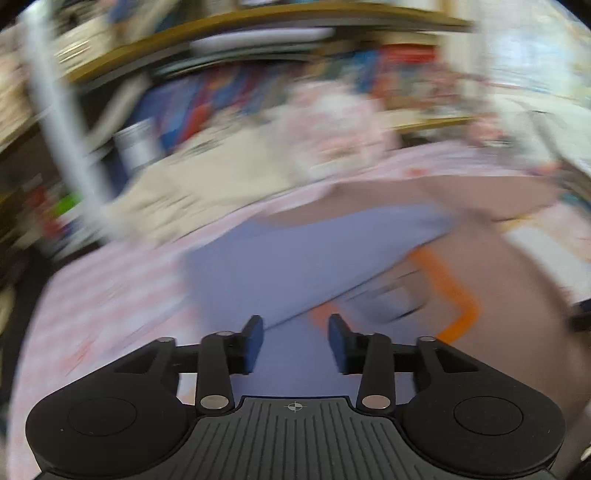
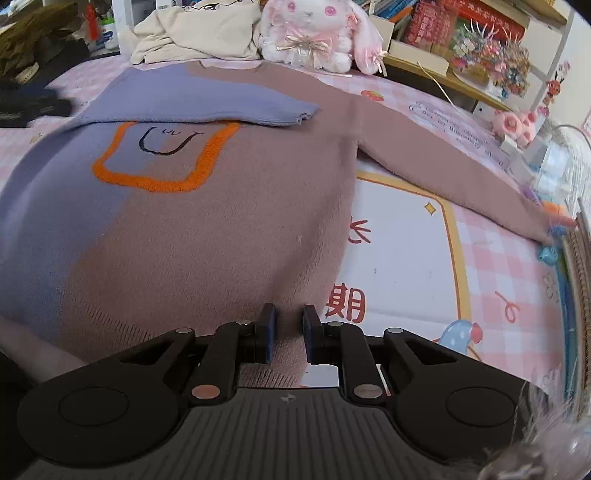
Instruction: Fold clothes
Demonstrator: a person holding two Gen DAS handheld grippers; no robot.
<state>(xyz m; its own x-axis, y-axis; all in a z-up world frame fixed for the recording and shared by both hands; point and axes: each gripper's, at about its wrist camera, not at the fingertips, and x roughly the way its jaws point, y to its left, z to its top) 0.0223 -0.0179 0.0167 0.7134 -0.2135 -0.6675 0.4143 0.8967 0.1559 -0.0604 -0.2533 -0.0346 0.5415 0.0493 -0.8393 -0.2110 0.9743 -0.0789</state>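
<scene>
A knitted sweater, half purple and half mauve, lies flat on a pink checked bed sheet. An orange toast outline with a drawn smile marks its chest. Its purple sleeve is folded across the chest, while the mauve sleeve stretches out to the right. My right gripper sits at the sweater's lower right corner, its narrow gap filled by the ribbed hem, shut on it. The left wrist view is blurred. There my left gripper hangs open over the purple cloth with nothing between its fingers.
A white and pink plush rabbit and a crumpled beige garment lie beyond the collar. Dark clothes lie at the far left. A shelf with boxes and paper flowers runs at the back right; a woven basket stands at the right edge.
</scene>
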